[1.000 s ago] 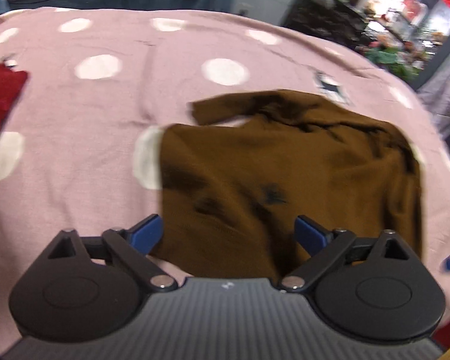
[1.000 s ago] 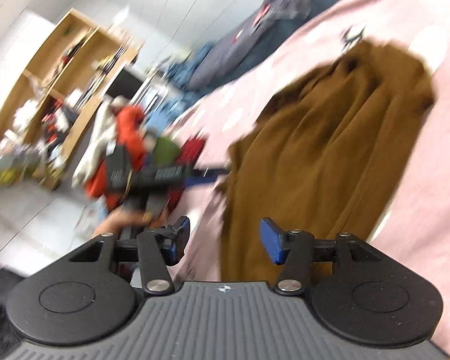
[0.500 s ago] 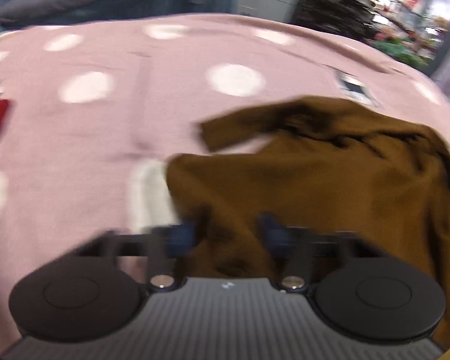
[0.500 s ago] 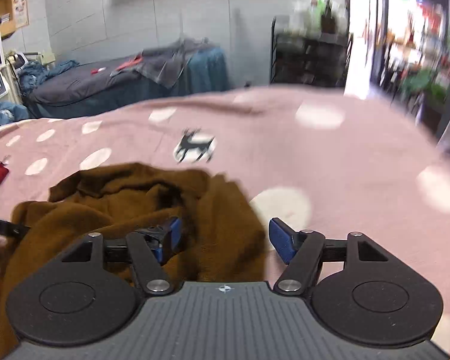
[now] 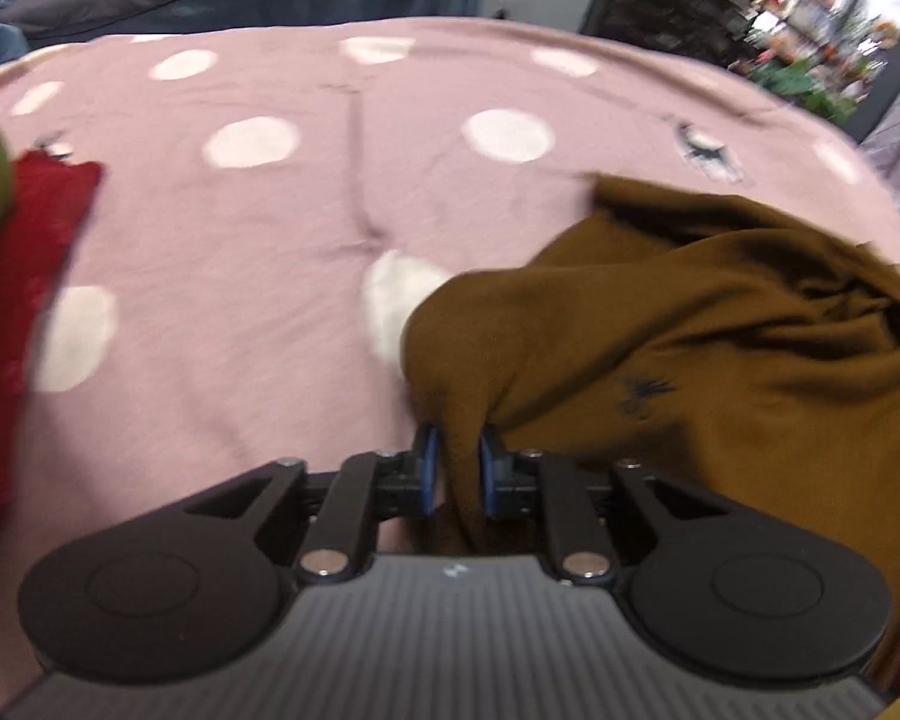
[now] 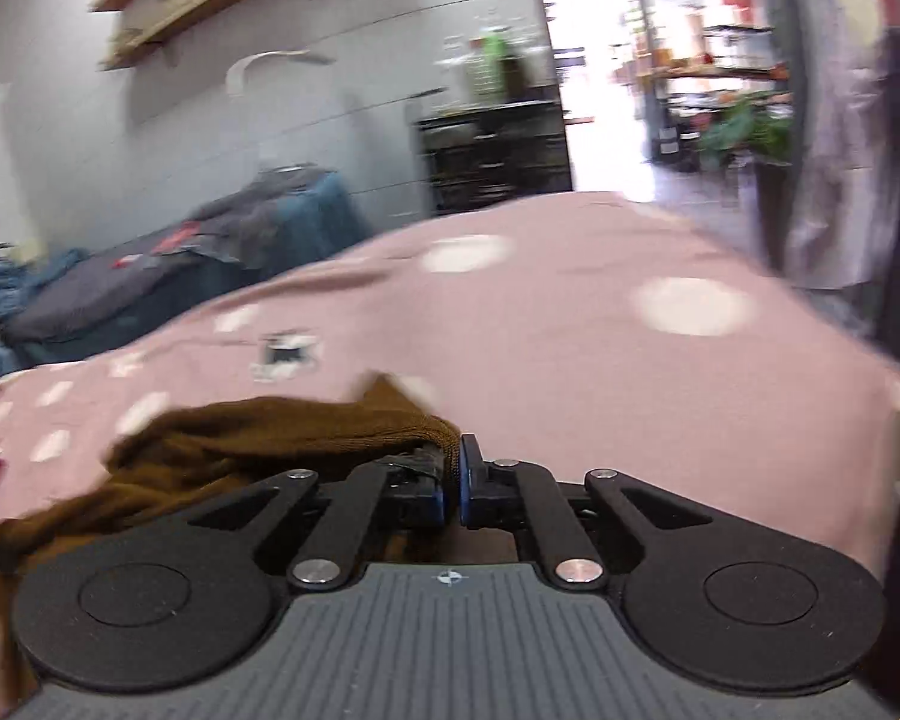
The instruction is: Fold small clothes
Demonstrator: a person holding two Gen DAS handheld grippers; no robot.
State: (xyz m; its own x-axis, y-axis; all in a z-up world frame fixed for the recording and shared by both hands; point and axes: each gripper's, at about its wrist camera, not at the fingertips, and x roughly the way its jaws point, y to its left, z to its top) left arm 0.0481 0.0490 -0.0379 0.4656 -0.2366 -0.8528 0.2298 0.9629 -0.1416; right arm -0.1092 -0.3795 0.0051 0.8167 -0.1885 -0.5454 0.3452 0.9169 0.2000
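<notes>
Since a second ago we have brought both sets of fingers from spread apart to pinched on cloth, and the brown garment (image 5: 720, 348) no longer lies flat: it now bunches up off the pink dotted cover (image 5: 306, 228) of the desk.

Our left gripper (image 5: 455, 468) has its fingers pressed on a fold at the garment's near left edge, the cloth running away from them to the right and forward. Our right gripper (image 6: 452, 480) nips a ribbed hem, with the rest of the garment (image 6: 258, 438) trailing off to its left. So the piece hangs stretched between our two hands, its long axis running side to side, and neither hand is clearly the nearer; each already has its own end.

We judge the next move turns on carrying both held edges the same way across the cover.

We count one brown garment, two grippers, and one red cloth (image 5: 24, 276) at the left edge, well apart from the brown one.
</notes>
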